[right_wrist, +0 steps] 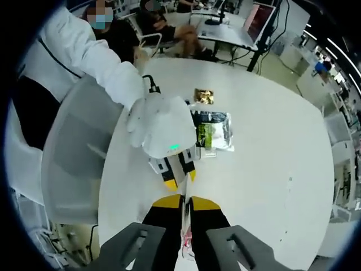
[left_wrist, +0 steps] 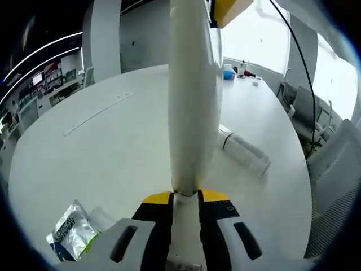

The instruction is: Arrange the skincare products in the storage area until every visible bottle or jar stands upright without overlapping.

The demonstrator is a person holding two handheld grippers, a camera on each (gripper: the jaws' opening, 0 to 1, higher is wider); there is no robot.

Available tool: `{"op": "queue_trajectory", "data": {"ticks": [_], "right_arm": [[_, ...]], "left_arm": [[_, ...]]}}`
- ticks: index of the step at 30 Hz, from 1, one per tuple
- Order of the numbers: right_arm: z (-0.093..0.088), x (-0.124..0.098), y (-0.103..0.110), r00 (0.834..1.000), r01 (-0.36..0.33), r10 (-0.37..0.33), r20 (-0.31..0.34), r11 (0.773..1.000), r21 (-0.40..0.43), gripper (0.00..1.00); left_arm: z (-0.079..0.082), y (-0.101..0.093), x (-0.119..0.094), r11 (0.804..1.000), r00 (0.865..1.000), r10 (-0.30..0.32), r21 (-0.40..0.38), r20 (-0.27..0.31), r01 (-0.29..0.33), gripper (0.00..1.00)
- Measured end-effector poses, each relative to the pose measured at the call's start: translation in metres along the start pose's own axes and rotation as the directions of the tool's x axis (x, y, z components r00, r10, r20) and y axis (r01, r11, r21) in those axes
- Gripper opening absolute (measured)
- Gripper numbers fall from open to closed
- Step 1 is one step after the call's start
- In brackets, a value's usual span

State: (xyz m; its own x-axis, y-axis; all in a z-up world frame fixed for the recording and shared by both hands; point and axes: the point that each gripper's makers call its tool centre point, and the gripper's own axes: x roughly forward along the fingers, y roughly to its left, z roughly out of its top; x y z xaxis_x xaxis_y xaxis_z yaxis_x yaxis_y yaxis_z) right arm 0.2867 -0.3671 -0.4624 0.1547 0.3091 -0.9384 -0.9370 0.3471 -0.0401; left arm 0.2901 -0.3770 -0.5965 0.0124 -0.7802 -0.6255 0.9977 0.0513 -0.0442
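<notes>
A long white tube (left_wrist: 192, 96) rises from my left gripper (left_wrist: 185, 197), which is shut on its lower end. At the tube's far end shows a yellow jaw tip of my right gripper (left_wrist: 228, 8). In the right gripper view the same tube (right_wrist: 185, 189) appears edge-on as a thin white strip. My right gripper (right_wrist: 186, 202) is shut on it, and my left gripper (right_wrist: 176, 169), held by a white-gloved hand (right_wrist: 138, 116), grips its other end. A pale capped tube (left_wrist: 243, 150) lies flat on the white round table (left_wrist: 113, 152).
A green-and-silver sachet (left_wrist: 73, 231) lies near the table's edge, also seen as sachets (right_wrist: 211, 131) beside a gold packet (right_wrist: 203, 95). Small items (left_wrist: 232, 72) sit at the far side. A person in a white coat (right_wrist: 67, 51) stands by a grey chair (right_wrist: 79, 158).
</notes>
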Motion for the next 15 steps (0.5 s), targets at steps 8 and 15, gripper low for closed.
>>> {"op": "queue_trajectory", "data": {"ticks": [8, 15], "right_arm": [[-0.006, -0.002, -0.011, 1.000, 0.007, -0.007, -0.013, 1.000, -0.001, 0.00], [-0.007, -0.002, -0.016, 1.000, 0.000, 0.000, -0.011, 1.000, 0.006, 0.00]], "left_arm": [[0.006, 0.006, 0.006, 1.000, 1.000, 0.006, -0.017, 0.006, -0.006, 0.16], [0.008, 0.007, 0.008, 1.000, 1.000, 0.000, -0.028, 0.009, 0.000, 0.16]]}}
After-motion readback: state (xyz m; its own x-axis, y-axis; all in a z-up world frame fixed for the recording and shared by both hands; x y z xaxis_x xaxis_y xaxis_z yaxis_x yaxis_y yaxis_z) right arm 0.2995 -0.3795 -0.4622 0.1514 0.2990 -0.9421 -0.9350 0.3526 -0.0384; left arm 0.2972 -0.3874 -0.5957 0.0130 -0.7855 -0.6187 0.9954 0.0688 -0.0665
